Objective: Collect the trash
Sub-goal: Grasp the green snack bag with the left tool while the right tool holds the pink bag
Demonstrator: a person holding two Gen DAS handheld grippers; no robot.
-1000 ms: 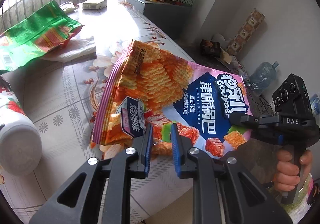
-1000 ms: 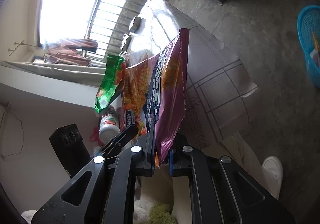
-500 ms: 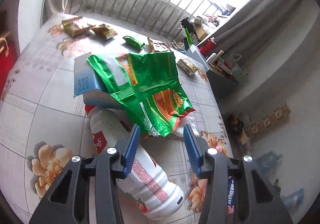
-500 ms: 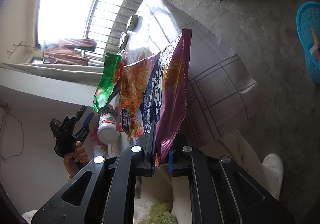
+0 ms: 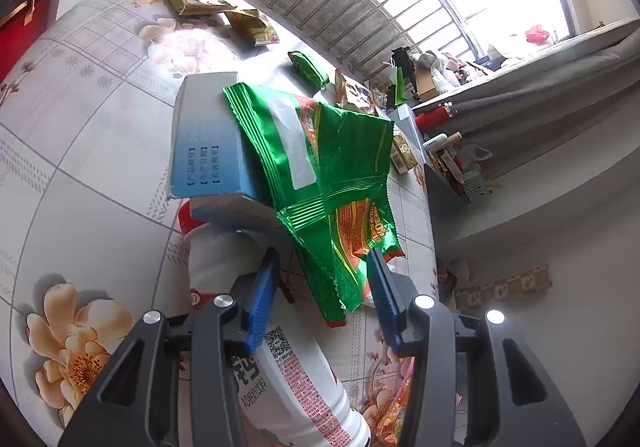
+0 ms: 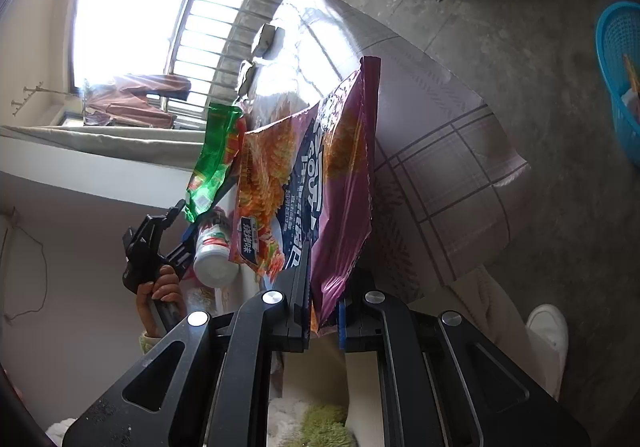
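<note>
My left gripper (image 5: pixel 322 301) is open, its blue pads on either side of the lower corner of a green snack bag (image 5: pixel 332 183). The green bag lies draped over a blue and white box (image 5: pixel 204 143) and a white bottle (image 5: pixel 280 359) with red print lying on the table. My right gripper (image 6: pixel 322 311) is shut on a pink and orange chip bag (image 6: pixel 320 183) and holds it up beside the table edge. The right wrist view also shows the green bag (image 6: pixel 214 159), the bottle (image 6: pixel 214 251) and the left gripper (image 6: pixel 176 223).
The table has a floral tiled cloth (image 5: pixel 80 151). Gold wrappers (image 5: pixel 224 7) and a small green packet (image 5: pixel 308 67) lie at its far side near the window. A blue basket (image 6: pixel 618 79) stands on the floor at right. A white shoe (image 6: pixel 548 331) is nearby.
My left gripper let go of the chip bag, swung left to the green bag and opened, then closed in on its lower corner. My right gripper keeps holding the chip bag.
</note>
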